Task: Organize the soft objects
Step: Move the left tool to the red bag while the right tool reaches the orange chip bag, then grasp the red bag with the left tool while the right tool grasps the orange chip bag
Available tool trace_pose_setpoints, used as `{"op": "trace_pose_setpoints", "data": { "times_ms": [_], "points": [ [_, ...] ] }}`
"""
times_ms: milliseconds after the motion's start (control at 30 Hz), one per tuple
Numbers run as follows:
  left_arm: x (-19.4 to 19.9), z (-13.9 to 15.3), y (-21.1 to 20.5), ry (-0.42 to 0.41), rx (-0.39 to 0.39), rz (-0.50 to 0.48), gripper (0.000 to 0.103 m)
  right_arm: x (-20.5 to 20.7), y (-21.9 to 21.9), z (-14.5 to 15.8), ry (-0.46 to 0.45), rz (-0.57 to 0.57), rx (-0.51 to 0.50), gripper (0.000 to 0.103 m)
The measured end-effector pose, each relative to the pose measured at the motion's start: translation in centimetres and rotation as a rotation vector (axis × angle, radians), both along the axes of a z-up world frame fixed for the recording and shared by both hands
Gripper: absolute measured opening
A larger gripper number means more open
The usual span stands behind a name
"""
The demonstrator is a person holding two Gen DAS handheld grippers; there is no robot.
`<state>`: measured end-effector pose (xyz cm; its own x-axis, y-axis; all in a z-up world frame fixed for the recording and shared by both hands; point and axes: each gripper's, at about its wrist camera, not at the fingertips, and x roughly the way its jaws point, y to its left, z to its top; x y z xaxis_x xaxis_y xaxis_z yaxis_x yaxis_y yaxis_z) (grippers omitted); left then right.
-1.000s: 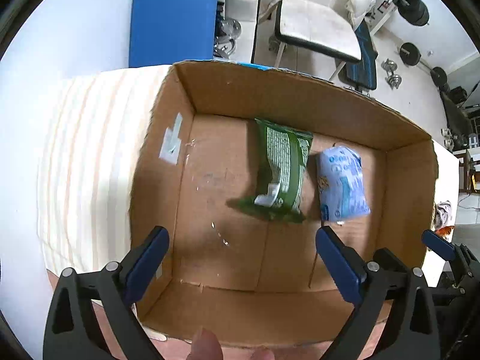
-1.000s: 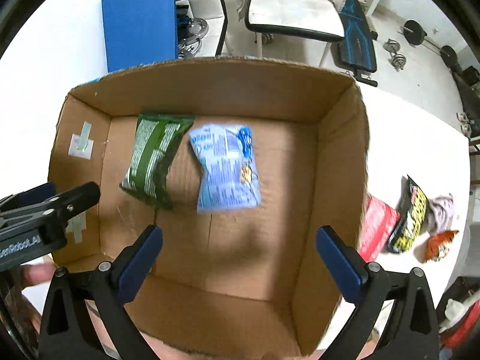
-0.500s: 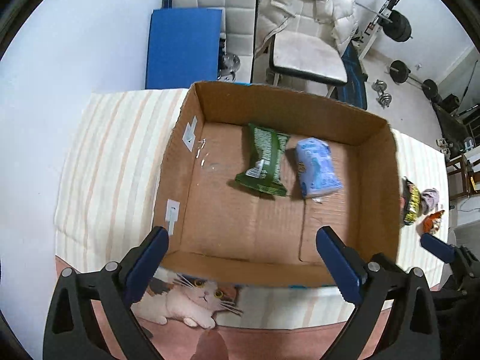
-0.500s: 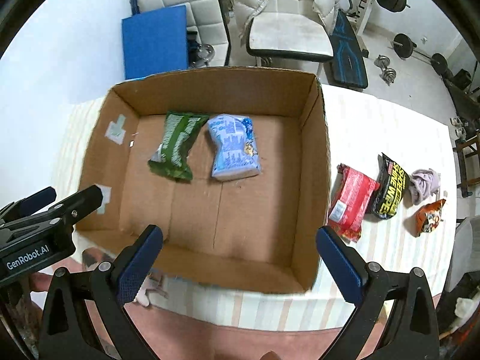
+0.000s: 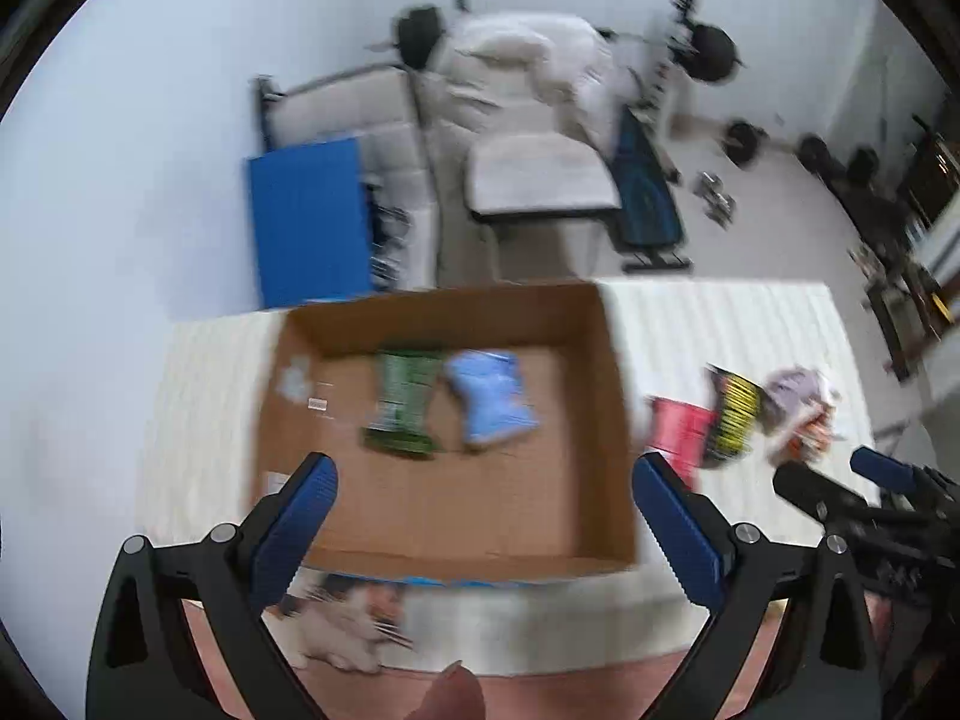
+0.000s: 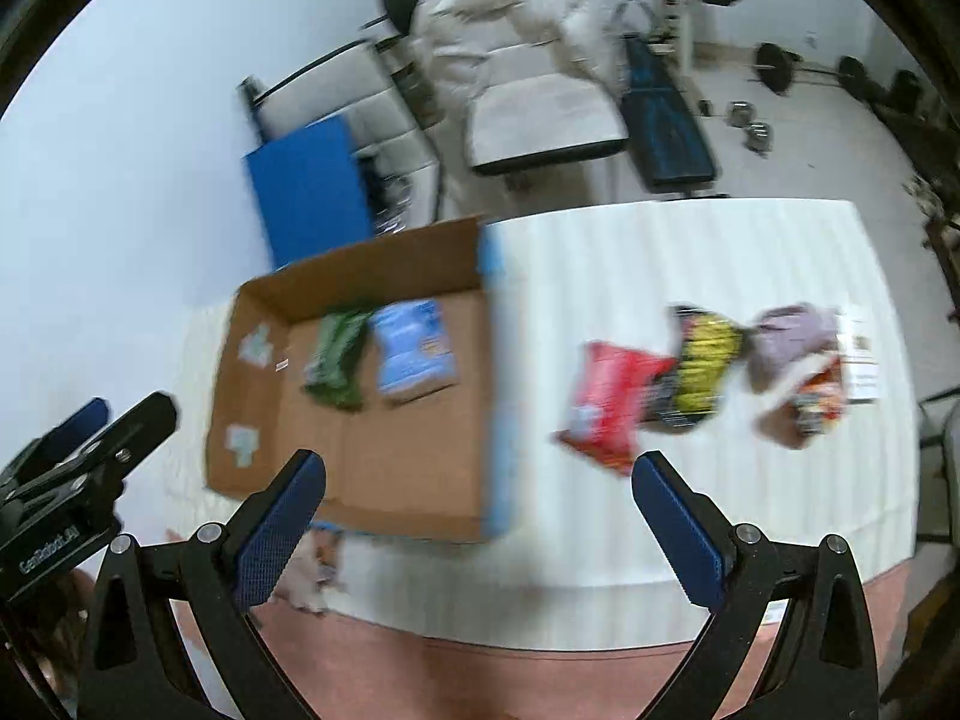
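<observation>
An open cardboard box (image 5: 576, 516) (image 6: 420, 480) on the striped cloth holds a green packet (image 5: 402, 402) (image 6: 336, 360) and a light blue packet (image 5: 492, 396) (image 6: 414, 348) side by side. Right of the box lie a red packet (image 6: 606, 396) (image 5: 678, 429), a black-and-yellow packet (image 6: 702, 360) (image 5: 735, 414), a lilac soft thing (image 6: 786, 336) and an orange packet (image 6: 816, 396). My left gripper (image 5: 483, 516) is open and empty, high above the box's near side. My right gripper (image 6: 477, 510) is open and empty, above the box's right wall.
The table (image 6: 660, 252) has a pale striped cloth with a cat print at the near edge (image 5: 342, 618). Behind it stand a blue panel (image 5: 306, 222), a padded chair (image 5: 540, 180) and gym weights on the floor (image 6: 774, 66).
Both grippers have risen and pulled back from inside the box, so it looks much smaller now. The right view has swung right, bringing the loose packets nearer the centre. Both stayed open.
</observation>
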<state>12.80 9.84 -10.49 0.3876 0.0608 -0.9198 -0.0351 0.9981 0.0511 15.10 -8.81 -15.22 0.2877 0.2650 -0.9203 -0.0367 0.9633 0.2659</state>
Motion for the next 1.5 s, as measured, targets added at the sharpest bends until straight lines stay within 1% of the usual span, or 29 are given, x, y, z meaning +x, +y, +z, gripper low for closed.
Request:
{"op": "trace_pose_setpoints", "data": {
  "times_ms": [67,167,267,300,367,400,467,533,567,600,667,733,767,800,867,900,967,1000,1033,1067,1133,1167,1200,1267,1300,1333,1400,1433,1500],
  "points": [
    [2.1,-1.2,-4.0,0.058,-0.013,-0.064,0.101,0.7,-4.6,-1.1,0.048,-0.062,-0.026,0.103],
    [5.2,-3.6,-9.3,0.123,0.034,-0.161,0.101,1.9,-11.4,-4.0,0.13,-0.191,-0.009,0.103],
    [8.4,-8.4,-14.7,0.244,0.079,-0.259,0.101,2.8,-17.3,-7.5,0.2,-0.3,0.019,0.103],
    [9.2,-9.9,-16.0,0.286,0.093,-0.284,0.101,3.0,-18.8,-8.6,0.22,-0.328,0.027,0.103],
    [10.6,-13.5,-18.1,0.37,0.15,-0.319,0.1,3.7,-21.7,-11.0,0.266,-0.374,0.059,0.103],
    [11.3,-15.1,-18.9,0.401,0.177,-0.332,0.097,4.1,-22.8,-12.0,0.286,-0.394,0.07,0.103],
    [12.2,-17.8,-19.7,0.455,0.225,-0.342,0.097,4.7,-24.6,-14.1,0.328,-0.43,0.108,0.103],
    [13.0,-21.1,-20.2,0.539,0.267,-0.345,0.092,5.0,-26.1,-15.6,0.358,-0.466,0.138,0.103],
    [13.3,-22.0,-20.2,0.561,0.288,-0.344,0.089,5.2,-26.5,-16.4,0.377,-0.48,0.152,0.102],
    [13.4,-23.1,-20.3,0.585,0.308,-0.346,0.089,5.4,-27.1,-17.3,0.397,-0.497,0.171,0.098],
    [13.4,-25.3,-20.5,0.65,0.319,-0.351,0.089,5.7,-27.4,-18.4,0.425,-0.516,0.202,0.095],
    [13.4,-26.7,-20.4,0.695,0.325,-0.349,0.089,6.0,-27.9,-20.0,0.461,-0.542,0.238,0.094],
    [13.3,-27.3,-20.3,0.713,0.324,-0.345,0.089,6.1,-28.0,-20.9,0.479,-0.558,0.263,0.091],
    [13.2,-27.8,-20.2,0.727,0.321,-0.336,0.089,6.2,-28.0,-21.5,0.493,-0.569,0.28,0.084],
    [13.2,-28.5,-19.8,0.742,0.306,-0.316,0.089,6.4,-27.8,-22.6,0.514,-0.581,0.305,0.077],
    [13.1,-28.7,-19.6,0.748,0.288,-0.304,0.089,6.5,-27.8,-23.1,0.521,-0.583,0.306,0.068],
    [12.8,-29.0,-19.1,0.762,0.241,-0.271,0.078,6.6,-27.3,-23.5,0.527,-0.569,0.3,0.057],
    [12.6,-29.1,-18.7,0.769,0.206,-0.25,0.071,6.7,-27.0,-23.6,0.533,-0.544,0.277,0.055],
    [12.2,-29.2,-18.5,0.774,0.176,-0.232,0.066,6.9,-26.3,-23.6,0.536,-0.517,0.255,0.054],
    [11.7,-29.3,-18.0,0.776,0.137,-0.21,0.064,7.1,-25.8,-23.5,0.541,-0.47,0.218,0.053],
    [10.9,-29.2,-17.7,0.758,0.104,-0.188,0.059,7.4,-24.5,-23.0,0.548,-0.326,0.1,0.053],
    [10.6,-29.1,-17.6,0.751,0.1,-0.186,0.058,7.4,-24.0,-22.9,0.551,-0.269,0.046,0.053],
    [10.1,-29.1,-17.6,0.744,0.095,-0.185,0.057,7.3,-23.2,-22.7,0.551,-0.192,-0.033,0.053],
    [9.6,-29.0,-17.6,0.731,0.08,-0.174,0.057,7.2,-22.1,-22.5,0.543,-0.088,-0.145,0.053],
    [9.0,-29.1,-17.6,0.727,0.071,-0.17,0.057,7.1,-21.5,-22.4,0.531,-0.043,-0.2,0.053],
    [8.6,-29.1,-17.6,0.721,0.07,-0.168,0.057,7.1,-21.0,-22.4,0.525,-0.017,-0.229,0.053],
    [8.1,-28.9,-17.6,0.713,0.065,-0.168,0.055,7.3,-20.5,-22.4,0.518,-0.004,-0.242,0.053],
    [7.8,-28.8,-17.5,0.706,0.058,-0.164,0.052,7.3,-20.4,-22.4,0.511,-0.01,-0.234,0.054],
    [7.5,-28.3,-17.0,0.698,0.061,-0.165,0.048,7.4,-20.5,-22.3,0.511,-0.037,-0.215,0.054]
  ]
}}
